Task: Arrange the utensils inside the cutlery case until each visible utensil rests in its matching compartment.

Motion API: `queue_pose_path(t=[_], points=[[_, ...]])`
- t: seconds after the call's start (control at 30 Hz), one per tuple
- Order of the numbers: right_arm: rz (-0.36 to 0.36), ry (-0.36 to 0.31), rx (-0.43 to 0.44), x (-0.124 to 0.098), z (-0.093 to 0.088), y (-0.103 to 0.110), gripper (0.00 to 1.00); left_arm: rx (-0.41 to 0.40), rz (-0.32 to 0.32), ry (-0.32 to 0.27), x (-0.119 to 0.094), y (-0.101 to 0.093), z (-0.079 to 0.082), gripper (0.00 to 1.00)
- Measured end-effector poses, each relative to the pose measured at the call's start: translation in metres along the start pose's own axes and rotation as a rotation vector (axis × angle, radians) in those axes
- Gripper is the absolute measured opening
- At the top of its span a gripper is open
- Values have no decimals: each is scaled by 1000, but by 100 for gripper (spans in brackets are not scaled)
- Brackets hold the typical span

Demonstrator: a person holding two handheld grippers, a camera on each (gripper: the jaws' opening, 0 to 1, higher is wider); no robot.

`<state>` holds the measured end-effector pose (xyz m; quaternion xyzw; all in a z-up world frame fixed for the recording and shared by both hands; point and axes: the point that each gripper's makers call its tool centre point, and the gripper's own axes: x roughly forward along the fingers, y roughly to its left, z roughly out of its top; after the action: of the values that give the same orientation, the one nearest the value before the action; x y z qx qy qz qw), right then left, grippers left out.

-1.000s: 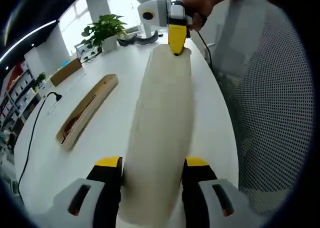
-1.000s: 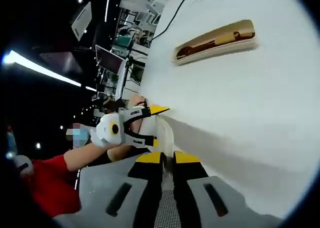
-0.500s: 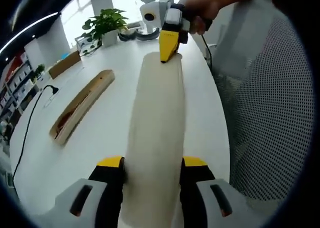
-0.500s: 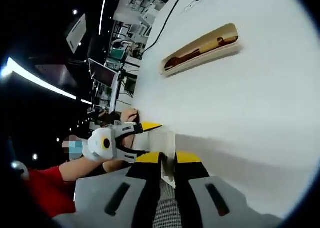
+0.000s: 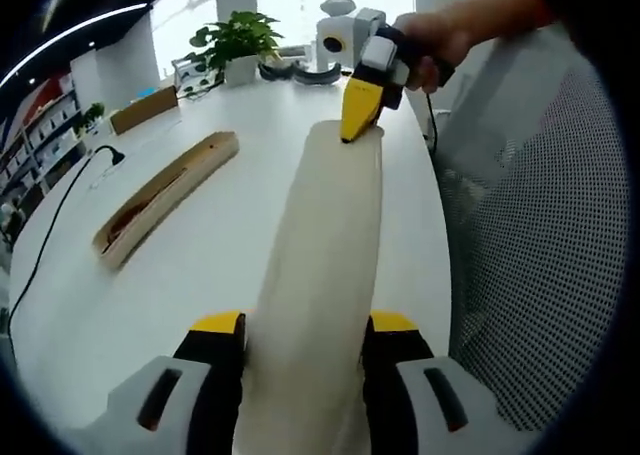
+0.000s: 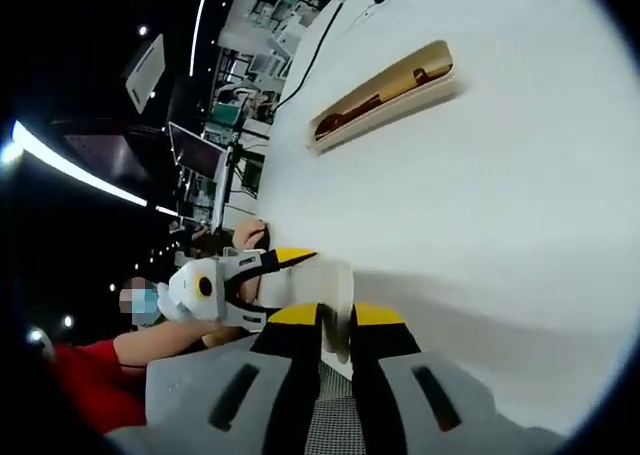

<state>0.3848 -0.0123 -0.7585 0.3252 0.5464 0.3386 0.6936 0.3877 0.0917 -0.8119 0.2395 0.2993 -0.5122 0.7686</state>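
Left gripper view: left claw (image 5: 300, 337) is sitting at the near end of a long cream lid (image 5: 325, 275), jaws spread wide and bearing on its two long edges, so it is gripping that end. The lid is running straight away from the camera over the white counter (image 5: 200, 265). At its far end the right claw (image 5: 360, 125) is coming in from above, held by a person's hand (image 5: 430, 50), yellow tips pinched onto the lid's end edge.

Left of the lid, well apart from it, the cutlery case (image 5: 160, 195) is lying open on the counter at an angle. It is a long shallow cream tray with brownish utensils inside; too small to tell which pieces or which compartments. A black cable (image 5: 60, 225) is trailing across the counter past the case. Right of the counter, a mesh chair back (image 5: 540, 275) is standing close by. At the far edge a potted plant (image 5: 235, 45) is sitting by the windows.

Right gripper view: right claw (image 6: 335, 320) is showing jaws nearly together, clamped on the thin end edge of the lid (image 6: 325, 280). The left claw (image 6: 290, 260) is holding the other end, at the left. Farther up, the case (image 6: 385, 90) is resting on the counter (image 6: 480, 205).
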Motion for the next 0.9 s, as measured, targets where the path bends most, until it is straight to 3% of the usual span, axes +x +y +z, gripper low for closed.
queue_pose_path(t=[0.1,0.2,0.33,0.4,0.57,0.9], points=[[-5,-1,-12,0,-7,8,7,-2,-9,5,0,-1,1,48],[11,-22,-48,-1,-6,18,7,-6,2,67,0,-1,0,48],[3,-36,-113,-3,5,15,7,-11,-14,95,2,0,0,47],[29,-73,-159,-4,12,19,7,-15,-6,107,0,2,2,47],[110,-117,-140,-10,28,34,3,-78,7,101,-3,2,9,47],[91,-93,-181,-1,20,34,4,-97,11,131,-5,-1,2,47]])
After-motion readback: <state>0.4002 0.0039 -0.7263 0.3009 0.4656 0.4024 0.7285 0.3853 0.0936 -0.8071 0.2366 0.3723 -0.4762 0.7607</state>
